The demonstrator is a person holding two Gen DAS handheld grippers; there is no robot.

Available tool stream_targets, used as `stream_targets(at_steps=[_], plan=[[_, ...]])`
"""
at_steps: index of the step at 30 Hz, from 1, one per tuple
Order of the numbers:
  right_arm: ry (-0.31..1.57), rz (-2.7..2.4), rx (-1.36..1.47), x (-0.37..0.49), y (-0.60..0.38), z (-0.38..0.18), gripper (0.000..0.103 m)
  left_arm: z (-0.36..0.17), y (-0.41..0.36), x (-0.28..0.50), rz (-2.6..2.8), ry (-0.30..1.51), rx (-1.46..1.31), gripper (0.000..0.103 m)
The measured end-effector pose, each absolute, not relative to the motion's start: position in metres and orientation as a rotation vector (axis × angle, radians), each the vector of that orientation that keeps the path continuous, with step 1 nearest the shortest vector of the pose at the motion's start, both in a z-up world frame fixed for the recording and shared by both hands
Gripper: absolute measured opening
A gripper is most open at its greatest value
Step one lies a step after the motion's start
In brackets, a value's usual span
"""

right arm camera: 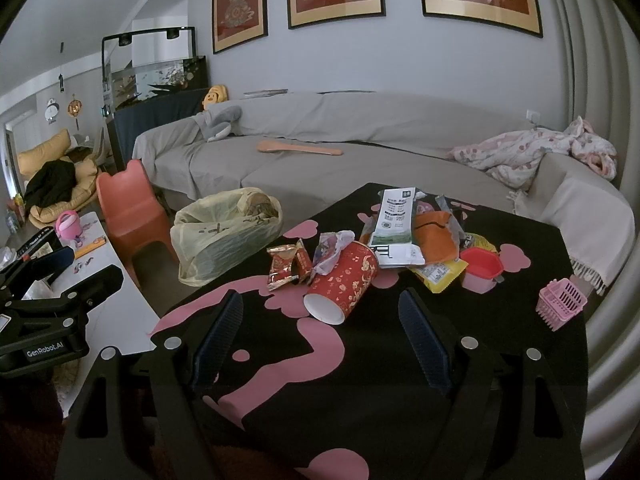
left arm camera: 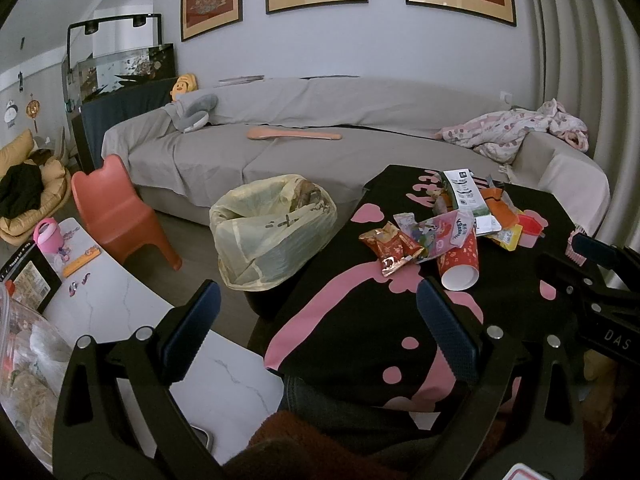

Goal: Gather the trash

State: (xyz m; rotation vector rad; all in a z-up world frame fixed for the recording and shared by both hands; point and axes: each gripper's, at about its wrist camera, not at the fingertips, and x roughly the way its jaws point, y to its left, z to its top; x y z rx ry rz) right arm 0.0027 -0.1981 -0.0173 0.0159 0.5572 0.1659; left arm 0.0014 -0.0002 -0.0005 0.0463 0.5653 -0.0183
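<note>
Two handheld grippers hover over a black table (right arm camera: 400,360) with pink markings. The right gripper (right arm camera: 320,336) has its jaws spread wide and holds nothing; just beyond its fingertips a red paper cup (right arm camera: 344,284) lies on its side, mouth toward the camera. The left gripper (left arm camera: 316,324), equally wide open and empty, sits at the table's left edge, partly over a white marble-look surface (left arm camera: 120,304); the hands gripping both tools are out of frame (only a reddish-brown sleeve (left arm camera: 288,436) shows at the bottom of the left view). Behind the cup, a pile of trash (right arm camera: 412,240) of snack wrappers, a printed carton, an orange packet and a red-lidded tub overlaps so that individual pieces are hard to separate. A pink basket (right arm camera: 562,304) stands to the cup's right. Left of the table, a bin lined with a yellow bag (left arm camera: 272,232) stands on the floor, contents unclear. Farther back, a grey-covered sofa (left arm camera: 320,136).
</note>
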Motion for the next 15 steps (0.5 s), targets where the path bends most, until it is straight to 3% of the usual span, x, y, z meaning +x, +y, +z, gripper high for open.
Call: stream_targets(at_steps=[15], plan=[[0.557,0.165,0.014,0.0026,-0.1990,-0.0172,0.077,-0.0004,0.0005,0.0009,-0.018,0.566,0.043,0.094]])
